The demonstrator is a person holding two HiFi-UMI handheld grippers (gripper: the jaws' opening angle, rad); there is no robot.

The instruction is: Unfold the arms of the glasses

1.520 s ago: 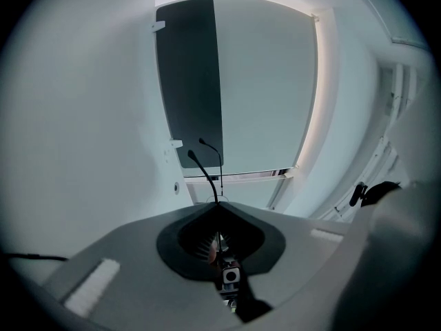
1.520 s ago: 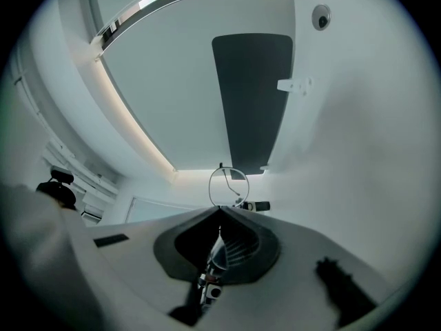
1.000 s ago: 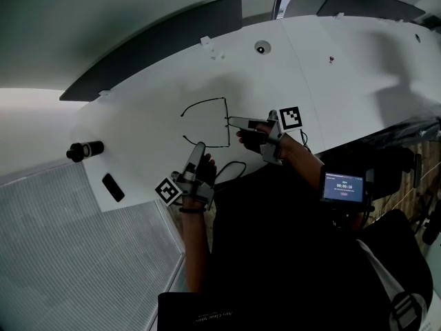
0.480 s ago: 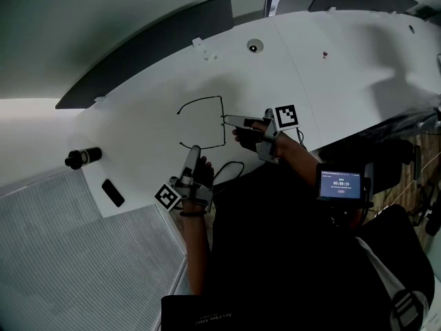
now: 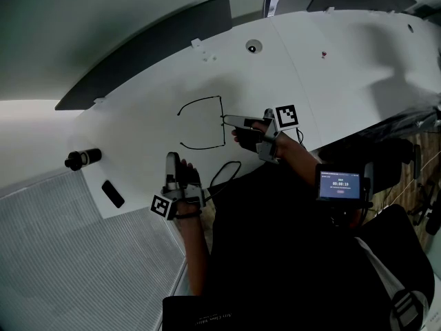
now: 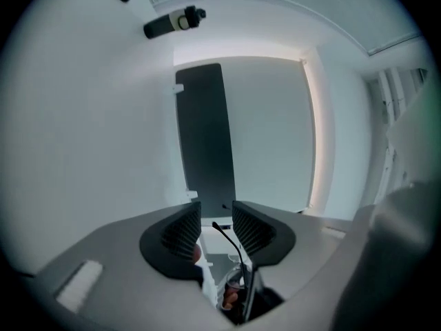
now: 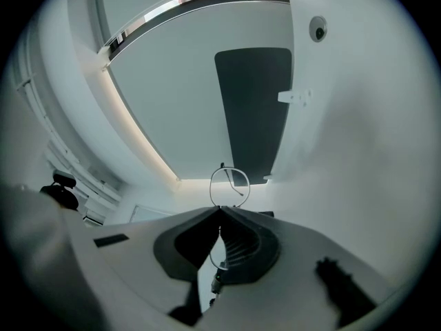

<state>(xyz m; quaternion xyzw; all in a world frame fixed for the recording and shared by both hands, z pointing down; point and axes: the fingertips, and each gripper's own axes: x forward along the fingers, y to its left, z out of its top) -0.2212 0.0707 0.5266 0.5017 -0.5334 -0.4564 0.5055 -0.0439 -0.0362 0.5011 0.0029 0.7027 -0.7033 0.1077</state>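
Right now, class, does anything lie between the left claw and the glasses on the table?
Nothing visible does. In the head view only bare white table separates the left claw from the near arm of the glasses. The black cable lies off to the side, nearer the person.

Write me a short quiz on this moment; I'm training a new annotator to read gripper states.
1. Which gripper holds the glasses?
2. True or false: the glasses are folded flat.
3. The left gripper is: A) shut on the glasses, B) open and off the glasses, C) out of view.

Key:
1. The right gripper, shut on the glasses.
2. False: both arms stick out from the front.
3. B. Its jaws have just been opening, and the glasses lie clear of them.
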